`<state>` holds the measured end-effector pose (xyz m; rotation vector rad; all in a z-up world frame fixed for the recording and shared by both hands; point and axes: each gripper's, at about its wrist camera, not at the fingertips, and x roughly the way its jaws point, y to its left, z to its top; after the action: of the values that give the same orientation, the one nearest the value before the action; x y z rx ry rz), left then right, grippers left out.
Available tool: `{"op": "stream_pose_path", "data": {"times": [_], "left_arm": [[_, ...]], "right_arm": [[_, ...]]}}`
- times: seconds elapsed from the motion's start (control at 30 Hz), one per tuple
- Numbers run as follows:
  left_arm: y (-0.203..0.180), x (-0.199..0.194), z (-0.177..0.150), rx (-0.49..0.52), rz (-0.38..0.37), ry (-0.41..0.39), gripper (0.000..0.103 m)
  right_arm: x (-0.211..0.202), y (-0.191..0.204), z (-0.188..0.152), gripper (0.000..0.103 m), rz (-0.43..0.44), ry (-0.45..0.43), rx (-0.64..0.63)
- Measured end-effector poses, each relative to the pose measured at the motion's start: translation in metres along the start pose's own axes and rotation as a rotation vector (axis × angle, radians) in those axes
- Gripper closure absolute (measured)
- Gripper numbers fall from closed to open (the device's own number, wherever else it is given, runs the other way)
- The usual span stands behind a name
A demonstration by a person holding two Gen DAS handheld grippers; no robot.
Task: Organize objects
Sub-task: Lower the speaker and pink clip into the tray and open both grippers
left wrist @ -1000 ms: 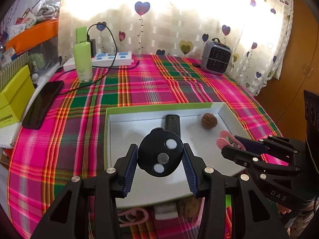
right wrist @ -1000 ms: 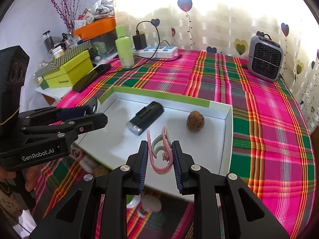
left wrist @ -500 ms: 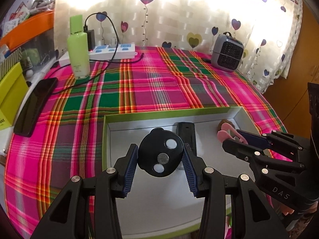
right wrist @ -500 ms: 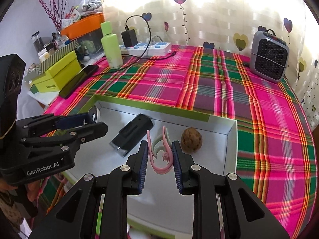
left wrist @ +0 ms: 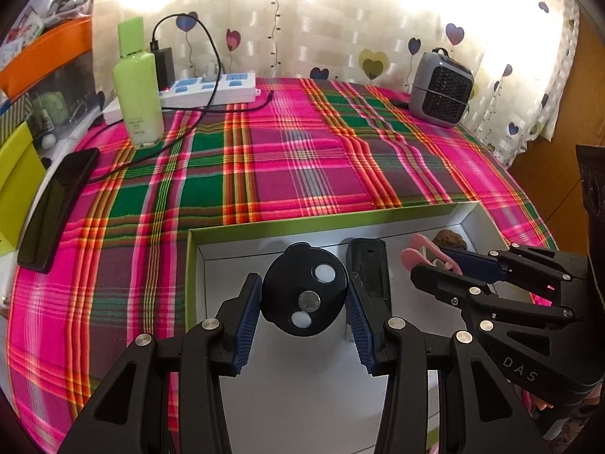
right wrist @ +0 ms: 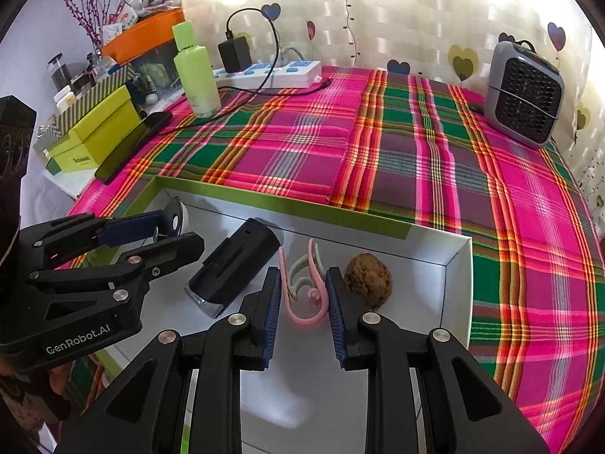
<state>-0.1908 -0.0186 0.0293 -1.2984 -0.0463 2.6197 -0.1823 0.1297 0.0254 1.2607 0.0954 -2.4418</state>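
In the one white box: one black flashlight and one walnut. Held above it: one round black disc (two white dots, one metal stud) and one pink clip. On the plaid cloth: one green bottle, one power strip, one grey heater, one phone.

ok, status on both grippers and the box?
Left gripper shut on black disc. Right gripper shut on pink clip. Both over white box; flashlight, walnut already inside.
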Motion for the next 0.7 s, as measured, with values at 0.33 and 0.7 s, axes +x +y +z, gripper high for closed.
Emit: {"op": "stream_pose_path", "data": {"times": [0.33, 0.7], "left_arm": [[-0.0013, 0.0098, 0.0009, 0.015, 0.01, 0.021, 0.06], [-0.0045, 0.0104, 0.001, 0.022, 0.013, 0.026, 0.06]], "right_arm": [[0.0068, 0.0002, 0.0015, 0.078, -0.003, 0.017, -0.002], [0.0083, -0.0011, 0.002, 0.078, 0.004, 0.019, 0.009]]}}
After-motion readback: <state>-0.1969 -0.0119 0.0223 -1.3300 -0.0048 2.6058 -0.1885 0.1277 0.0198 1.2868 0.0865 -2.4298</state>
